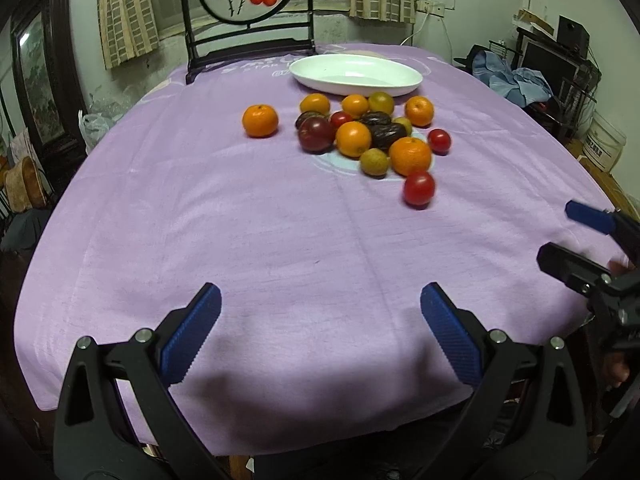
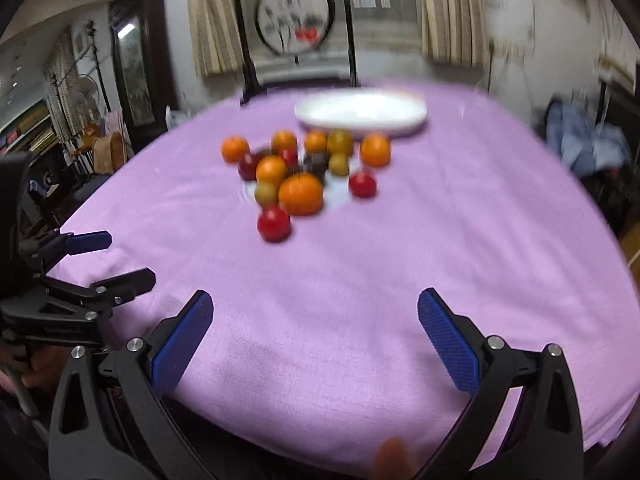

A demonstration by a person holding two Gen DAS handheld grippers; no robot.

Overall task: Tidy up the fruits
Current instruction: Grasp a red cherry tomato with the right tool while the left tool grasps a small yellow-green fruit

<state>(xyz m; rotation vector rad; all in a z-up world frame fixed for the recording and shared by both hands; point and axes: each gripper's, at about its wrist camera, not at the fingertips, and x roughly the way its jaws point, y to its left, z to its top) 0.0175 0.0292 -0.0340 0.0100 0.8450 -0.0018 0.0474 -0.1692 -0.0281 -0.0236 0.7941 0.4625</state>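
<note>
- The tabletop point(image 1: 240, 240) is covered by a lilac cloth with faint creases and a pale printed ring under the fruit; its near edge hangs over in shadow.
- A white oval dish point(image 1: 356, 74) sits at the far side, bare inside, just behind the fruit.
- The pile of fruit point(image 1: 360, 132) lies on the cloth between the dish and the middle of the tabletop: oranges, red tomatoes, dark plums, small yellow-green ones, most touching one another.
- One orange point(image 1: 260, 121) sits apart to the left of the pile; one red tomato point(image 1: 419, 188) sits nearest the camera, just in front of the pile.
- The left claw point(image 1: 320, 312) hovers over the near part of the cloth, blue pads spread wide, nothing between them.
- The right claw point(image 2: 314, 316) is likewise spread wide with nothing held, well short of the fruit; its view is blurred.
- Behind the tabletop stands a dark chair point(image 1: 248, 46) whose round back panel is painted with red fruit.
- Striped curtains point(image 1: 124, 12) hang on the far wall, a dark framed mirror point(image 1: 36, 80) stands at left, and blue clothing point(image 1: 508, 76) is heaped at right.
</note>
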